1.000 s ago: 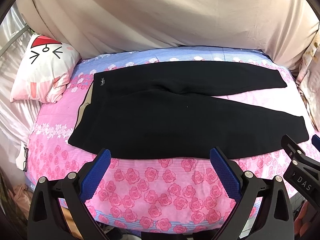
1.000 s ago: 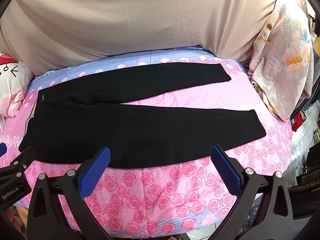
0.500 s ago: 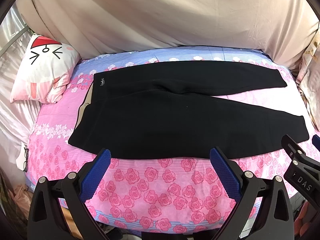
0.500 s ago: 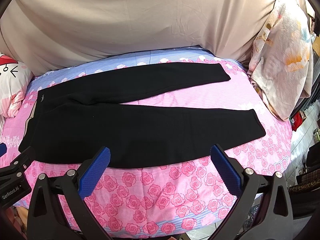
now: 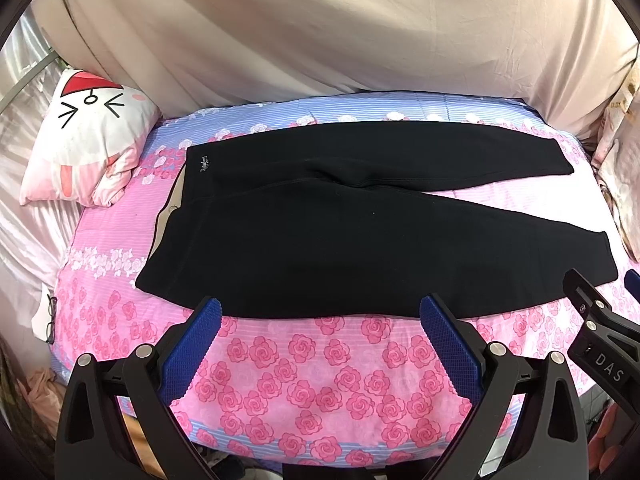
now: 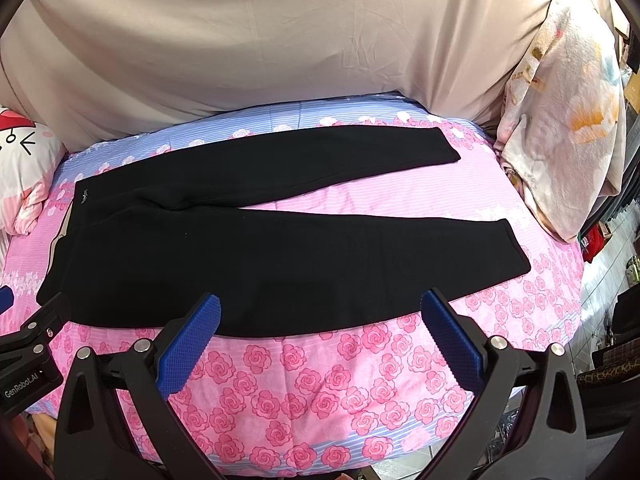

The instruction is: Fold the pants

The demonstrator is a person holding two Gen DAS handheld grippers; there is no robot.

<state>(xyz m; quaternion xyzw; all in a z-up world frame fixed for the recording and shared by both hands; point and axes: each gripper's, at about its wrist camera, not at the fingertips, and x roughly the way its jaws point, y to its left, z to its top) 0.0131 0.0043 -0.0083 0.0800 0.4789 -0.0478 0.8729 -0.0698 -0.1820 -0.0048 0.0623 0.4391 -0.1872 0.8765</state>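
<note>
Nothing is folded yet: the pants (image 5: 360, 240) lie flat on the bed (image 5: 320, 380) just beyond our fingers; left gripper (image 5: 320, 320) and right gripper (image 6: 320, 316) gape wide, empty.

Count — one pair of black pants (image 5: 360, 232) spread flat on one bed (image 5: 320, 364). One cartoon pillow (image 5: 86, 136) at the bed's left edge, one floral blanket (image 6: 560, 120) at its right edge. Tongs — two: left tongs (image 5: 320, 320), right tongs (image 6: 320, 316).
</note>
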